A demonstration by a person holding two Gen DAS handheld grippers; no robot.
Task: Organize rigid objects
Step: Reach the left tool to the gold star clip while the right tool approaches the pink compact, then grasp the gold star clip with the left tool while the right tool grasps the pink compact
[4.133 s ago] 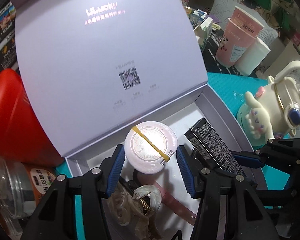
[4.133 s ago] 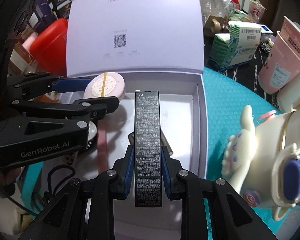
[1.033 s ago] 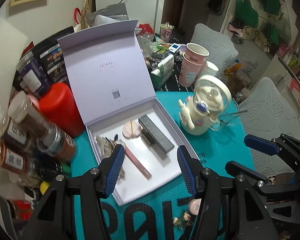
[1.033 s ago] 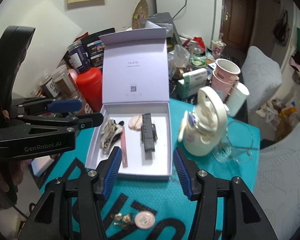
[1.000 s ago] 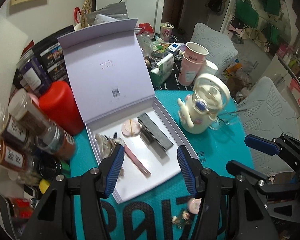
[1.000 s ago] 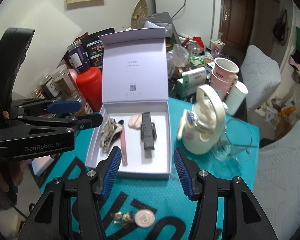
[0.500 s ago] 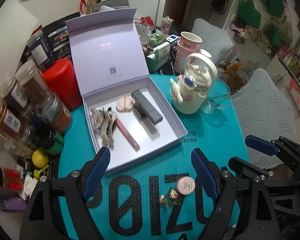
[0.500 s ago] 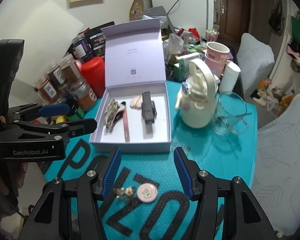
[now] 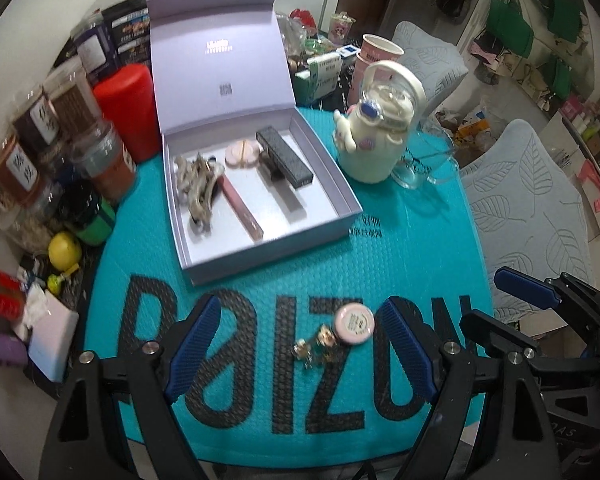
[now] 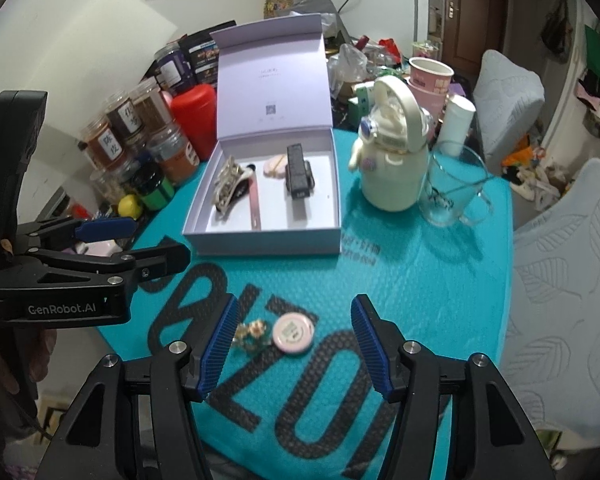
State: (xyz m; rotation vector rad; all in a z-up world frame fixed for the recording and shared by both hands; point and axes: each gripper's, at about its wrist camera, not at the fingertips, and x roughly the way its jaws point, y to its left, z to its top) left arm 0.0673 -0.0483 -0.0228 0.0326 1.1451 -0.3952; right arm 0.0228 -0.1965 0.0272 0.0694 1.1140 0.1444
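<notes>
Both grippers, left & right, fingers wide, empty, framing round pink compact & gold trinket for pickup into open lilac box.

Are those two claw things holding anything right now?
No. Both the left hand-held gripper and the right hand-held gripper are open and empty; the pink tin lies untouched on the mat.

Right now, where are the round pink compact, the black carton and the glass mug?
round pink compact (image 10: 293,330), right wrist view, centre of its lid.
black carton (image 10: 296,176), right wrist view, middle of its top face.
glass mug (image 10: 452,188), right wrist view, its clear side wall.
</notes>
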